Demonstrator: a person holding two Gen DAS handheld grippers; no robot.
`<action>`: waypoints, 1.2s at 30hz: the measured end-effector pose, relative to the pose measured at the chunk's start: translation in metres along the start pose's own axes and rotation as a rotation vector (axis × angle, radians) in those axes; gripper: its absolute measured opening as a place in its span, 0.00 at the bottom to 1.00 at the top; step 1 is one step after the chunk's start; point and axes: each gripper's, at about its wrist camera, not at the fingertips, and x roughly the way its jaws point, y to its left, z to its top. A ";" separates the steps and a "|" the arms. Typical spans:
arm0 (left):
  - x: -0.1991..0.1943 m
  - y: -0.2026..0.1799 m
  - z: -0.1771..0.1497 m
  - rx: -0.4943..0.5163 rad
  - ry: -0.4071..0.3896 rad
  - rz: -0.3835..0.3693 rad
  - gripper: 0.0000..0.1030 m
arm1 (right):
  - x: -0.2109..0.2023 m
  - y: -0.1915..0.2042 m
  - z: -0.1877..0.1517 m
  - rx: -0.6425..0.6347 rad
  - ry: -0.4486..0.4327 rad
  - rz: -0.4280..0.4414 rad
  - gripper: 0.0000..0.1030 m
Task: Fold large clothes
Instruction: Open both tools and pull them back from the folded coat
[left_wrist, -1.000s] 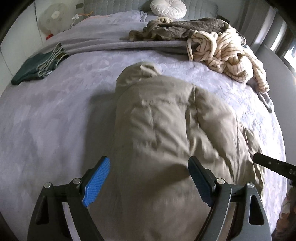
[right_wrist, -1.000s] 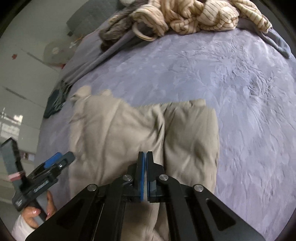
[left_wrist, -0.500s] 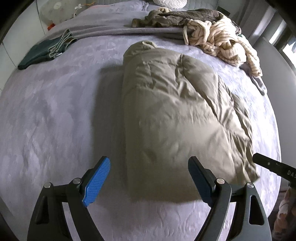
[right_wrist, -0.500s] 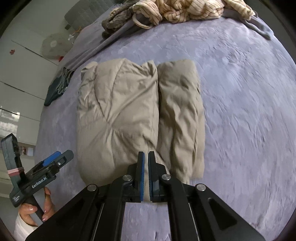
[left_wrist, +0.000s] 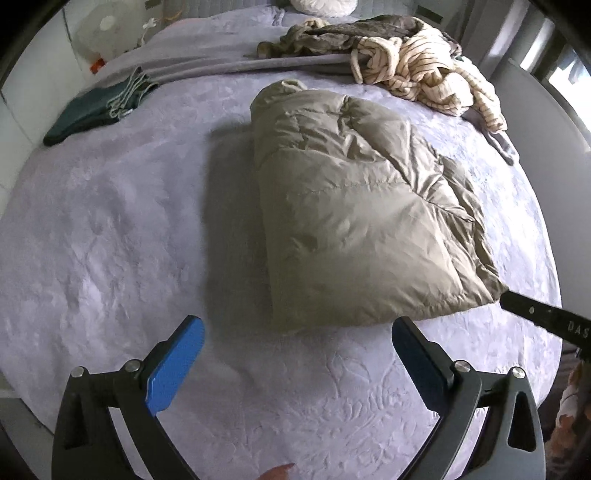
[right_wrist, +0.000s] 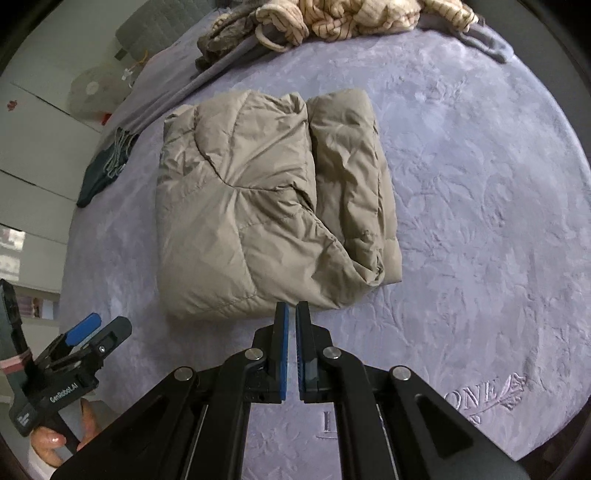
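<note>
**Folded jacket lies free on the bed**

The tan jacket rests folded on the bed, just beyond both fingertips. The left gripper has just been spreading, nothing between its fingers; the right gripper is clenched, empty.

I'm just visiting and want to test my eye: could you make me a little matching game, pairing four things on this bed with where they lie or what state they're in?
Things:
1. beige puffer jacket
2. striped cream garment
3. dark green garment
4. left gripper

States:
A. jaws wide apart, holding nothing
B. folded, mid-bed
C. folded flat near the bed's left edge
D. crumpled heap at the far end

Pairs: 1-B, 2-D, 3-C, 4-A
</note>
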 end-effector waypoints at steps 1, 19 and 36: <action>-0.004 0.001 -0.001 0.002 -0.007 0.002 0.99 | -0.003 0.004 -0.001 -0.005 -0.012 -0.012 0.04; -0.080 0.005 -0.013 -0.092 -0.160 0.104 0.99 | -0.066 0.037 -0.011 -0.128 -0.137 -0.090 0.57; -0.129 -0.020 -0.040 -0.088 -0.241 0.157 0.99 | -0.116 0.043 -0.034 -0.209 -0.265 -0.136 0.87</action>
